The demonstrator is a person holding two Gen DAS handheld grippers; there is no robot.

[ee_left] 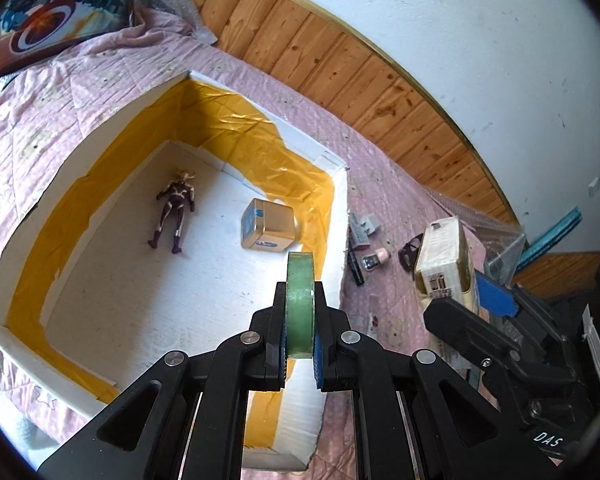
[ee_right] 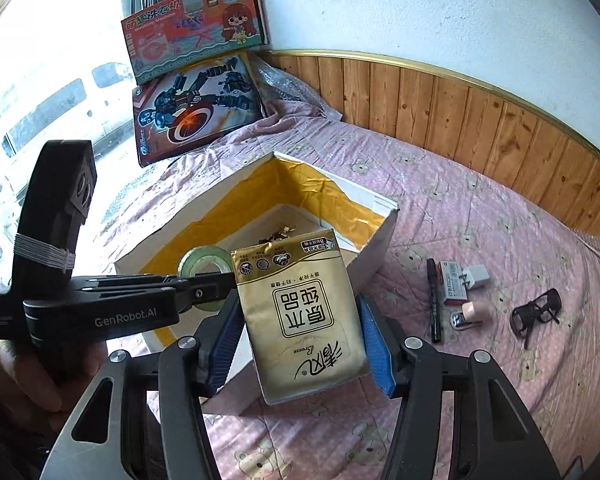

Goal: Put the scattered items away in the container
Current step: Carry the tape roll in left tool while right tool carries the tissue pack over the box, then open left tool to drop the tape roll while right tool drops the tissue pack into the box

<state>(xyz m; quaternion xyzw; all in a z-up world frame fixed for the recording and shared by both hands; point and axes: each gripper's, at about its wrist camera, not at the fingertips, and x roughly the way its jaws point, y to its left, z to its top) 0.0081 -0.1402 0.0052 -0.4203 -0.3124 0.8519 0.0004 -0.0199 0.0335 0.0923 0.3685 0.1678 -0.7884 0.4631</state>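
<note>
My left gripper [ee_left: 299, 300] is shut on a green tape roll [ee_left: 299, 304] and holds it over the near right part of the white box [ee_left: 336, 240] with yellow-lined walls. The roll also shows in the right wrist view [ee_right: 204, 264]. In the box lie a toy figure [ee_left: 175, 210] and a gold cube-shaped box [ee_left: 269, 230]. My right gripper [ee_right: 300, 324] is shut on a gold tissue pack [ee_right: 300, 320], held just right of the box [ee_right: 376, 236]. On the bedspread right of the box lie a black marker [ee_right: 435, 300], a charger [ee_right: 462, 278], a small pink bottle [ee_right: 470, 314] and black glasses [ee_right: 538, 312].
The pink bedspread [ee_right: 480, 208] covers the bed. Two toy cartons [ee_right: 196, 104] lean at the far corner by a window. A wood-panelled wall [ee_right: 460, 116] runs behind the bed. Bubble wrap [ee_left: 476, 220] lies at the bed's edge.
</note>
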